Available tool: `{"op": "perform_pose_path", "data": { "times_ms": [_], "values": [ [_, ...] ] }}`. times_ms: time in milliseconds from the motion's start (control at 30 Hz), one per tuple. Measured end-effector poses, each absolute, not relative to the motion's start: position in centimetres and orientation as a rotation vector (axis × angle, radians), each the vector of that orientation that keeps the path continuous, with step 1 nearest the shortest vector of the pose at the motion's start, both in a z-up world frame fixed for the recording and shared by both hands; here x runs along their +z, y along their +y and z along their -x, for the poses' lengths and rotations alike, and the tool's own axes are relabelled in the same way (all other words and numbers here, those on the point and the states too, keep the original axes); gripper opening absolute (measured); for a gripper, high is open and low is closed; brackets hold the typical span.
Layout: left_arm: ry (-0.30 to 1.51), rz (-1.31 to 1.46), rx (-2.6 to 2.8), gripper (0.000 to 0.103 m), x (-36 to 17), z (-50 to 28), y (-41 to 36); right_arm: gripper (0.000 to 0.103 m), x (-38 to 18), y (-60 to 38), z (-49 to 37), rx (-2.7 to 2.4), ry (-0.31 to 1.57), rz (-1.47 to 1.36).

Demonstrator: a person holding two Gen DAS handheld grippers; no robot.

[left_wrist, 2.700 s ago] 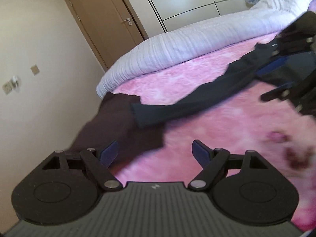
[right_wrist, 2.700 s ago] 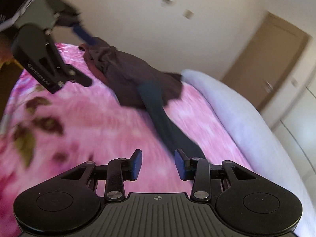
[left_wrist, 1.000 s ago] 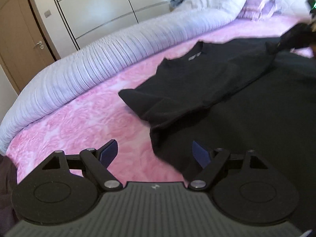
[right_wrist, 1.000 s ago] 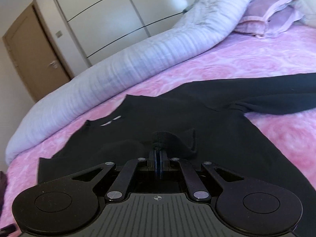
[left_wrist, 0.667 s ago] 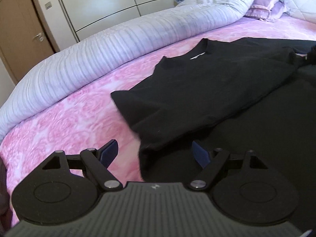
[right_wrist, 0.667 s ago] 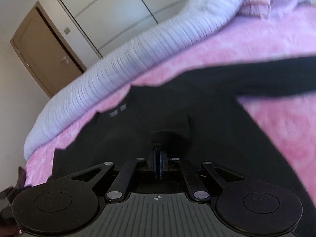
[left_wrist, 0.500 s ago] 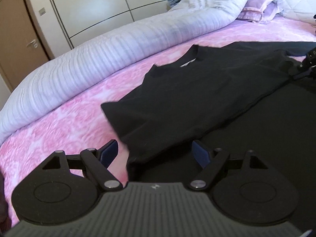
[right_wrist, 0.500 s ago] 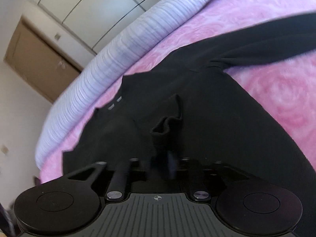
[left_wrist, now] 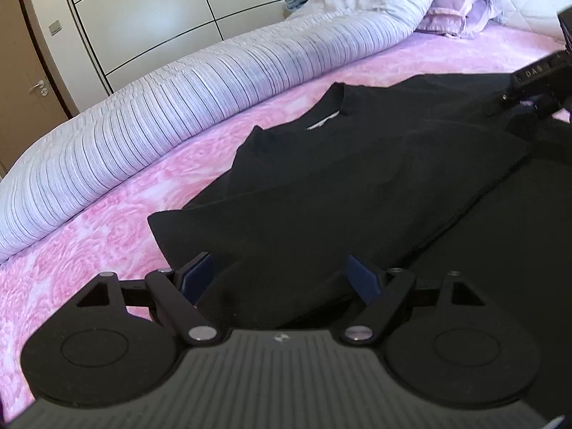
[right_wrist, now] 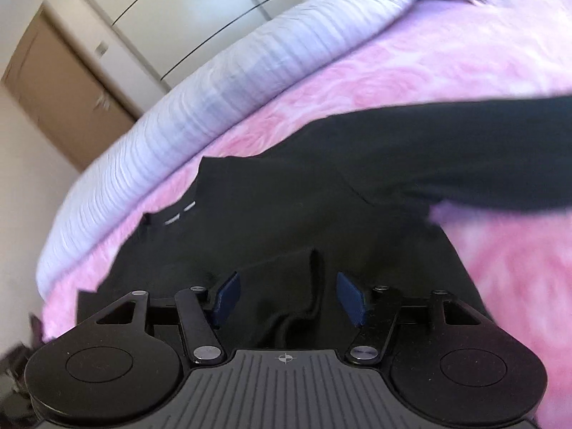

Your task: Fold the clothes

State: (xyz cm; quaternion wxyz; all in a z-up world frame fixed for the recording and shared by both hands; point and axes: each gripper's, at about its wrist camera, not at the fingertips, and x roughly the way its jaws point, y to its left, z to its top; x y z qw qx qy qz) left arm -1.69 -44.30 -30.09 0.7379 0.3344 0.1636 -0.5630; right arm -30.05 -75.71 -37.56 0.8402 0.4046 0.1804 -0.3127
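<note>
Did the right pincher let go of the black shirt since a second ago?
Yes. The right gripper now stands open above the black shirt; a second ago its fingers were pinched shut on a fold of it.

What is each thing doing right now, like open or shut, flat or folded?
left gripper: open, holding nothing.
right gripper: open, a cloth ridge between its fingers.
black shirt: lying on the bed, one sleeve folded across its body.
other sleeve: stretched out flat.
striped duvet: rolled up along the bed's edge.
door: shut.
wardrobe doors: shut.
</note>
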Motion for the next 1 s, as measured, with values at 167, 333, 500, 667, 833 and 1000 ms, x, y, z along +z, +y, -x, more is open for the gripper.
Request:
{"op": "perform_pose_path", "data": {
  "times_ms": [167,333,500,667,833,1000],
  "values": [
    [0.382,-0.736,-1.222,0.079,-30.9,0.9,-44.1,0.001,-36.2,-77.0,29.5,-0.657,0.378,-0.733],
    [0.44,-0.73,-1.202,0.079,-31.7,-0.2,-43.9,0.001,-35.8,-76.3,30.2,-0.689,0.368,-0.665],
    [0.406,-0.66,-1.188,0.079,-30.6,0.2,-42.4,0.006,-36.0,-74.5,31.8,-0.744,0.352,-0.629],
    [0.499,-0.717,-1.216,0.079,-31.9,0.9,-43.0,0.01,-38.3,-72.4,30.6,-0.584,0.538,-0.609],
    [0.461,-0.724,-1.218,0.079,-30.6,2.1,-42.2,0.03,-37.7,-72.6,37.1,-0.639,0.333,-0.834],
    [0.374,-0.75,-1.241,0.079,-28.2,4.5,-42.0,0.059,-36.5,-73.8,49.3,-0.881,0.197,-0.84]
  ]
}}
